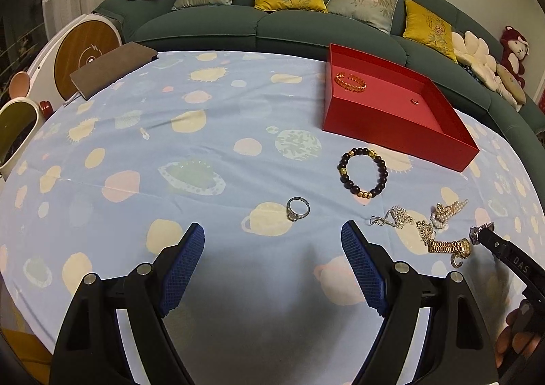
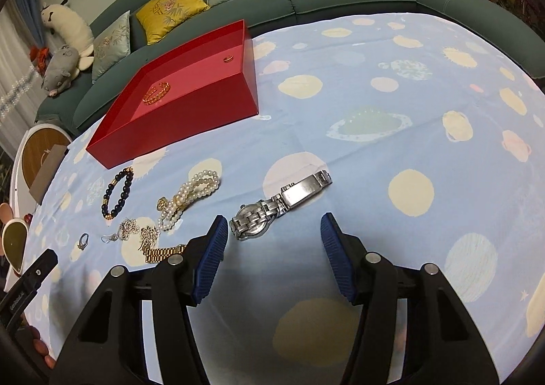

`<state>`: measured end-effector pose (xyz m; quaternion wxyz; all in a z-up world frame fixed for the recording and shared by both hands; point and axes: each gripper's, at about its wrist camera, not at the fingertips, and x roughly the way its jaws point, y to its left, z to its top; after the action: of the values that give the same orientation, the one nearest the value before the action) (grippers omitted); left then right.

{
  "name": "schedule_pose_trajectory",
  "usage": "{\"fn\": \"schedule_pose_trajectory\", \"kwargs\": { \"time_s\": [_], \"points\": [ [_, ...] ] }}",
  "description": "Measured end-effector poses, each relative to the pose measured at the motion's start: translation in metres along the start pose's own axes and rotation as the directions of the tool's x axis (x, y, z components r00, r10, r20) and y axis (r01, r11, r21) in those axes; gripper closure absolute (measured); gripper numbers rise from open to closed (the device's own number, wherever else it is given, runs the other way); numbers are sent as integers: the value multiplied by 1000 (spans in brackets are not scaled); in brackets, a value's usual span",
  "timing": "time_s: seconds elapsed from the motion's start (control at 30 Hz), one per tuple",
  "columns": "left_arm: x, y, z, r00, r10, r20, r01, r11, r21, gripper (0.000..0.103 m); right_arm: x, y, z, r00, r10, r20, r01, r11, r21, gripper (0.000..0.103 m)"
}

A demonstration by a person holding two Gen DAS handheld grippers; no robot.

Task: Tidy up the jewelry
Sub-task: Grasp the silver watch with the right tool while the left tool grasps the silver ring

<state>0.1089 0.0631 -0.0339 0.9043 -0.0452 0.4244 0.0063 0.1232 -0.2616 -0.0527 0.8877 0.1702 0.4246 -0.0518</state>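
Left gripper (image 1: 273, 234): jaws stand wide apart and hold nothing; it hangs low over the tablecloth, with the silver ring just beyond its tips.
Right gripper (image 2: 274, 228): jaws are half wide and nothing is pressed between the pads; the silver watch lies just beyond the left finger, its case near that fingertip.
Silver ring (image 1: 297, 208): lies flat on the tablecloth, apart from the other pieces, left of the dark bracelet.
Dark bracelet (image 1: 363, 172): black beads with some gold beads, lies between the red box and the small pile of jewelry.
Pile of jewelry: silver chain (image 1: 396, 216), pearl string (image 1: 446, 213) and gold watch (image 1: 451, 247) lie close together at the near right.
Silver watch (image 2: 279, 202): lies stretched out on the cloth, right of the pearl string.
Red box (image 1: 388, 122): open, at the far side of the table near the sofa; inside lie an orange bracelet (image 1: 351, 79) and a small ring (image 1: 414, 101), well apart.
Tablecloth (image 1: 170, 153): light blue with planets.
Sofa (image 1: 272, 27): green, behind the table, with cushions.
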Motion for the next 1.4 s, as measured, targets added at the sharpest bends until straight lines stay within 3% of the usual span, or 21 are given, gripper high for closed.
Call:
{"fn": "schedule_pose_trajectory", "kwargs": {
  "time_s": [0.4, 0.67, 0.97, 1.3, 1.4],
  "points": [
    [6, 12, -3, 1000, -6, -27, 7, 1000, 12, 23, 19, 23, 8, 994, -101, 40, 105, 989, -100, 49],
    [26, 10, -5, 998, 11, -61, -9, 999, 41, 23, 13, 15, 6, 994, -107, 35, 111, 985, -135, 77],
    [42, -2, 1, 999, 10, -44, -8, 999, 43, 24, -2, -2, -5, 998, -57, 3, 57, 987, -151, 79],
    [52, -18, 2, 999, -10, -37, 13, 997, 70, 50, -14, -8, -16, 1000, -13, -26, 8, 987, -162, 79],
    [50, -18, 2, 999, -32, -35, 35, 997, 69, 65, -16, -7, -18, 999, -9, -30, 4, 986, -168, 79]
  ]
}}
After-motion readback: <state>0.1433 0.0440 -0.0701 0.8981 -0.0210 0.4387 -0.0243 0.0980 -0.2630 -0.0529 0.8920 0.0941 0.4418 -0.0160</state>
